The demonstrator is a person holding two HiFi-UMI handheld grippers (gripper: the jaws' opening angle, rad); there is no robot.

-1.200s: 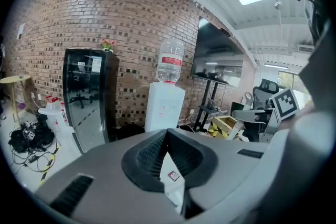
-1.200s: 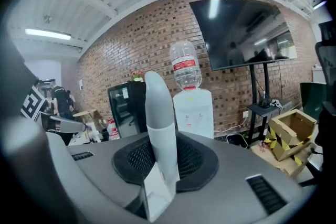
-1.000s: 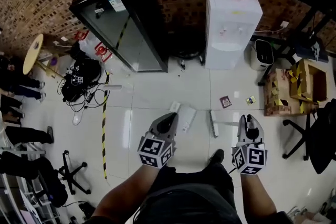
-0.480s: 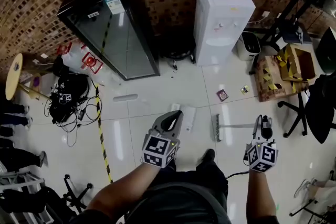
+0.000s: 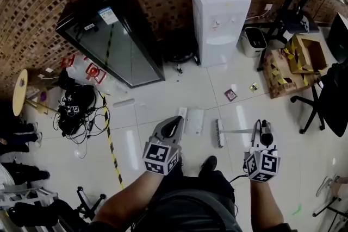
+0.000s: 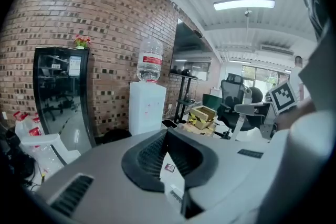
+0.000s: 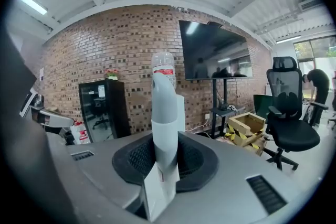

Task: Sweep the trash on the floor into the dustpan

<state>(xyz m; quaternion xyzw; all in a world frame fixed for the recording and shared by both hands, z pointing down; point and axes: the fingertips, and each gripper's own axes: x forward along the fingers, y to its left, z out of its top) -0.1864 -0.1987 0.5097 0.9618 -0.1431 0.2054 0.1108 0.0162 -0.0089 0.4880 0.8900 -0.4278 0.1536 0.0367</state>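
Left gripper [image 5: 174, 122]: closed on the dustpan [image 5: 194, 120] handle as I read it, pan kept low
Right gripper [image 5: 263, 129]: clamped on the broom [image 5: 219, 133] handle, head beside the pan, ready to sweep in
Trash [image 5: 230, 95]: 2 scraps on the floor [image 5: 157, 100], ahead of the broom

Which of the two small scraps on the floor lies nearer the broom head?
The dark red square scrap; it lies closer to the broom head than the paler yellowish scrap, which sits farther right.
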